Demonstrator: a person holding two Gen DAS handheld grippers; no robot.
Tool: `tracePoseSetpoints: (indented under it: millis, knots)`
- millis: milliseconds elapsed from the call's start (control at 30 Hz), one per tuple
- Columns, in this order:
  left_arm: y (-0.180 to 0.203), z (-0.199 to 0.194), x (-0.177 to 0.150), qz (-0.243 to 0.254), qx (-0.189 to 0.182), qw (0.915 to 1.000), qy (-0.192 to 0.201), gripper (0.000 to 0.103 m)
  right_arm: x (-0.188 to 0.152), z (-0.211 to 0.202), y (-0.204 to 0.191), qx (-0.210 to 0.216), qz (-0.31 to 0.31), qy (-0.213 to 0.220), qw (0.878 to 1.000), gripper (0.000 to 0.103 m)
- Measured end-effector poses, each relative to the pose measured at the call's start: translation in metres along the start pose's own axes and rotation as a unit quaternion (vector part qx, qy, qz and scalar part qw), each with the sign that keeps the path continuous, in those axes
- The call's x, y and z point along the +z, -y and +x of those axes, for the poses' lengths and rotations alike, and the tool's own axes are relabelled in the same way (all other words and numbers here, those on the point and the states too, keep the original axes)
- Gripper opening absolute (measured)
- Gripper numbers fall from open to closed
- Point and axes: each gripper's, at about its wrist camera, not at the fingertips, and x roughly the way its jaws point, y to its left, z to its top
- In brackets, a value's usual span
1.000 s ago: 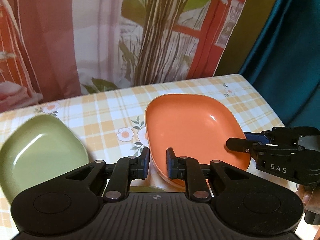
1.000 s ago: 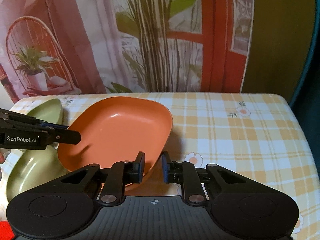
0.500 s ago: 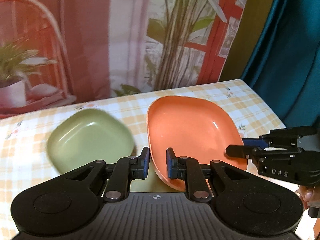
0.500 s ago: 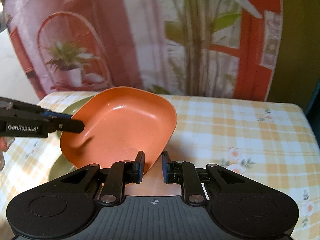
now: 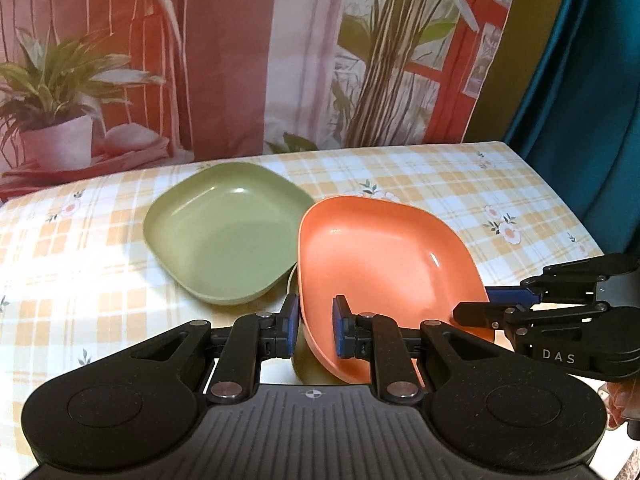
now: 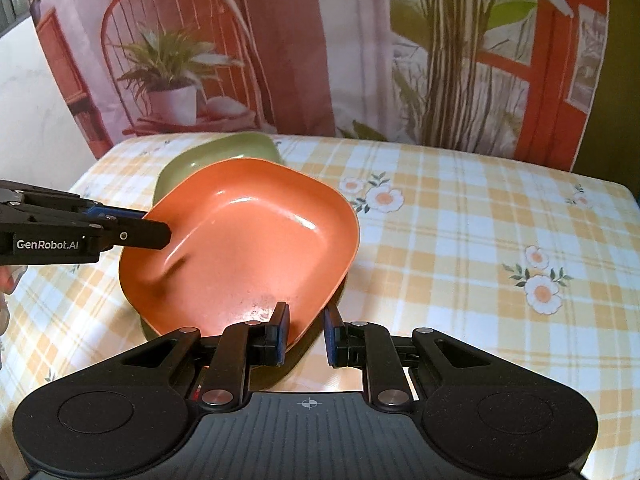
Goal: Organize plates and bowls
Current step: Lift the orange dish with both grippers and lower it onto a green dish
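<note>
I am holding the orange plate (image 5: 384, 264) between both tools. My left hand-held gripper (image 5: 314, 326) is gripping the near-left rim of that plate, one finger inside the dish and one outside, the blue pads pressing on the edge. My right hand-held gripper (image 6: 304, 330) is gripping the opposite rim in the same way, its left pad inside the dish and its right pad outside. In the left wrist view the right tool is reaching in from the right edge; in the right wrist view the left tool is reaching in from the left, marked "GenRobot.AI".

The plate is tilting, and I cannot tell whether it is touching anything beneath. The green plate (image 5: 228, 232) is lying on the tabletop (image 5: 460, 176) just beside the orange one, to its left and slightly behind, and the orange rim is overlapping it in the right wrist view. Another greenish rim is peeking out under the orange plate's near edge. The tabletop is wearing a yellow checked cloth with flowers, and a printed curtain (image 5: 248, 52) is hanging behind it.
</note>
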Motion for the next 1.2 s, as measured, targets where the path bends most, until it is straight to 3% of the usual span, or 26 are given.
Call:
tracePoseSetpoints:
  millis: [767, 1200]
  knots:
    - [-0.005, 0.013, -0.018, -0.025, -0.015, 0.9992, -0.026, 0.019, 0.000, 0.006, -0.004, -0.015, -0.016, -0.032, 0.999, 0.018]
    - [-0.005, 0.006, -0.019, -0.016, 0.002, 0.9998, -0.008, 0.019, 0.001, 0.003, -0.006, -0.022, -0.019, -0.032, 0.999, 0.019]
